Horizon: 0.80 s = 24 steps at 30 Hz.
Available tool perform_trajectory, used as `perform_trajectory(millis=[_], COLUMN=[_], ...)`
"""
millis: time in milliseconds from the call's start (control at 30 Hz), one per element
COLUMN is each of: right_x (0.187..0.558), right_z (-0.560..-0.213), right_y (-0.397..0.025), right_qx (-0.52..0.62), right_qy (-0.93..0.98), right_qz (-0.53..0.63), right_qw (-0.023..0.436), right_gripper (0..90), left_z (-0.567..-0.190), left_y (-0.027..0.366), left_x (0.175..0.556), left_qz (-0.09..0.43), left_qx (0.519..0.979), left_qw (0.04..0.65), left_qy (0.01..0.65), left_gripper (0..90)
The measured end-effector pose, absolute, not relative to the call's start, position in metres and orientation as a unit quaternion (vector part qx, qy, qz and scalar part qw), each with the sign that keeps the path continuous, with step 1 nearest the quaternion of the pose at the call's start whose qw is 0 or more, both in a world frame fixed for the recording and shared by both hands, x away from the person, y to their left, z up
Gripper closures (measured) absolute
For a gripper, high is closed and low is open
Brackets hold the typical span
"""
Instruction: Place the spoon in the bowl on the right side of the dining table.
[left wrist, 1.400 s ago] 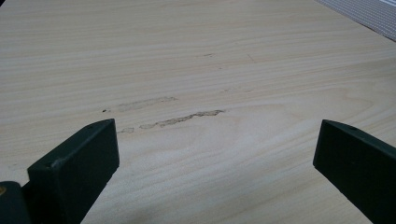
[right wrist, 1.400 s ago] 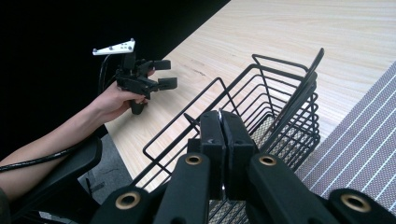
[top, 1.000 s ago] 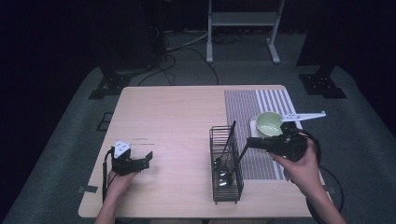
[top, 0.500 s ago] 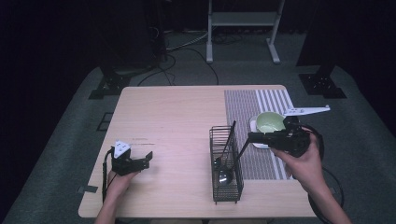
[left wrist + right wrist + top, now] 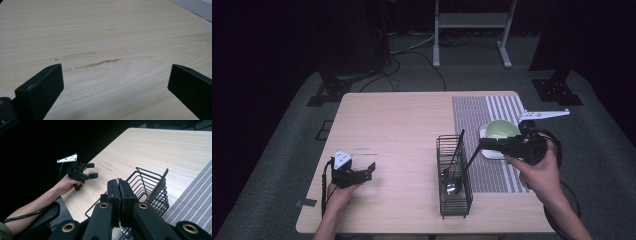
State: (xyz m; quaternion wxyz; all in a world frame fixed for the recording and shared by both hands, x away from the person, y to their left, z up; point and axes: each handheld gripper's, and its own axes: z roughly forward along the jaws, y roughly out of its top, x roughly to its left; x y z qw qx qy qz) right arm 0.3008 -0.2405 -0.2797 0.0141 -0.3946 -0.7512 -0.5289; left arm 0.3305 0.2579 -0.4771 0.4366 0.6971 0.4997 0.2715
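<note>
At lower centre of the high view, the right gripper (image 5: 476, 150), jaws pinching a thin utensil handle (image 5: 470, 159), lowers it into the wire basket (image 5: 454, 200); best release once seated. Lower left, the left gripper (image 5: 371, 171) rests, jaws spread.

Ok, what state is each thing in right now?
Left gripper: open, empty, resting low on the table.
Right gripper: shut on a utensil handle, above the basket.
Basket: upright, spoons inside.
Bowl: upright on the mat.
</note>
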Motion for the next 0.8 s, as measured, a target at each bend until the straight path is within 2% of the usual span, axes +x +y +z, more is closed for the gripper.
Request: perform_trajectory(millis=[800], right_x=[0.302], right_z=[-0.259], right_y=[-0.249], right_qx=[-0.399], right_qy=[-0.74], right_qz=[-0.541], right_qw=[0.011], right_gripper=[88.5], left_z=[-0.477], left_y=[0.258], left_x=[0.33], left_qz=[0.272], left_qx=[0.697], left_qw=[0.437], left_qy=[0.5], left_gripper=[0.0])
